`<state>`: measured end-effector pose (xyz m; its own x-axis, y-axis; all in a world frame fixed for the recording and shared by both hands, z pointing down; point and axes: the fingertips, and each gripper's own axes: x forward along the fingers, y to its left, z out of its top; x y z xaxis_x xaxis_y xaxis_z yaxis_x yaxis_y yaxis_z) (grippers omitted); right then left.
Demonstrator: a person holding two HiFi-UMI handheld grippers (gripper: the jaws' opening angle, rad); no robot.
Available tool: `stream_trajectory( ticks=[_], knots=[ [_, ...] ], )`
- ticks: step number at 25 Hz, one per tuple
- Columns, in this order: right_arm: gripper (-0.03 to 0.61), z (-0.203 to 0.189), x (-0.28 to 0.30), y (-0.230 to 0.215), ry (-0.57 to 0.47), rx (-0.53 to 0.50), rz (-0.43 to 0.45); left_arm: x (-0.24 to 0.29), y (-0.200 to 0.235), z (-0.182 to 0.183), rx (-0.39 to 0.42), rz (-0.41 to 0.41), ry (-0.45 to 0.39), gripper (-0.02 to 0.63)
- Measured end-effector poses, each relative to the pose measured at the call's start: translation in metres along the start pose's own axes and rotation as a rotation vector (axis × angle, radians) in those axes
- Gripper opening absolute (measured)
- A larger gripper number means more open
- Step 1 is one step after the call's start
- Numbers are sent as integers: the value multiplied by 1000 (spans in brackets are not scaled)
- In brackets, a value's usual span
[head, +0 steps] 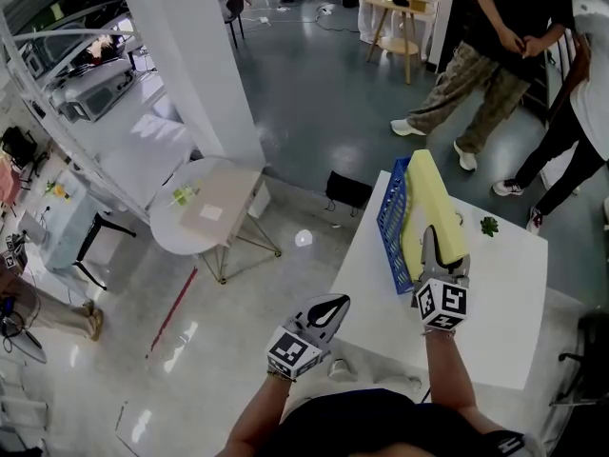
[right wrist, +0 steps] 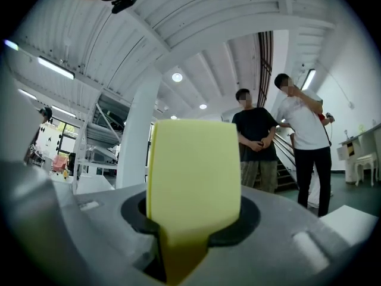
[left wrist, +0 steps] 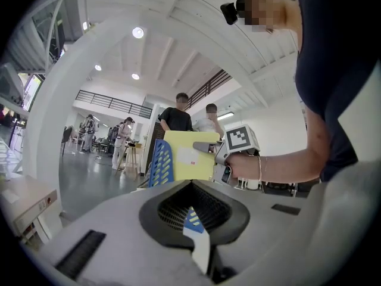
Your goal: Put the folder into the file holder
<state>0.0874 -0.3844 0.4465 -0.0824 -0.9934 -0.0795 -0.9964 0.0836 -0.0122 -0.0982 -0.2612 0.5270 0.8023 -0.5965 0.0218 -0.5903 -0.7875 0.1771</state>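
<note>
So that the flat yellow folder [head: 433,203] enters the blue perforated file holder [head: 392,219] upright, the right gripper [head: 431,248] pinches its edge, while the left gripper [head: 333,308] rests closed, empty.

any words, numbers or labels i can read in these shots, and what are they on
No text can be read in any view.
White label on the yellow folder: it carries a small red mark, too small to read.
Marker cubes: black and white square patterns only, no letters or digits.
Blue file holder: no print shows.
</note>
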Motion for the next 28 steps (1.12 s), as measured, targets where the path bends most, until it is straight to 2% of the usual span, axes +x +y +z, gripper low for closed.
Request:
stream_trajectory(
  ticks=[4,16,28],
  knots=[
    [170,-16,-2,-1,36,-5,-4,-1,-2,2,-3,-1,-12,-3],
    [219,-14,-9,6,41,9,64,1,-13,2,-2,-18,-16,-3],
    [238,-7,-75,-23,37,93,69,15,-30,3,10,-47,-27,-3]
  ],
)
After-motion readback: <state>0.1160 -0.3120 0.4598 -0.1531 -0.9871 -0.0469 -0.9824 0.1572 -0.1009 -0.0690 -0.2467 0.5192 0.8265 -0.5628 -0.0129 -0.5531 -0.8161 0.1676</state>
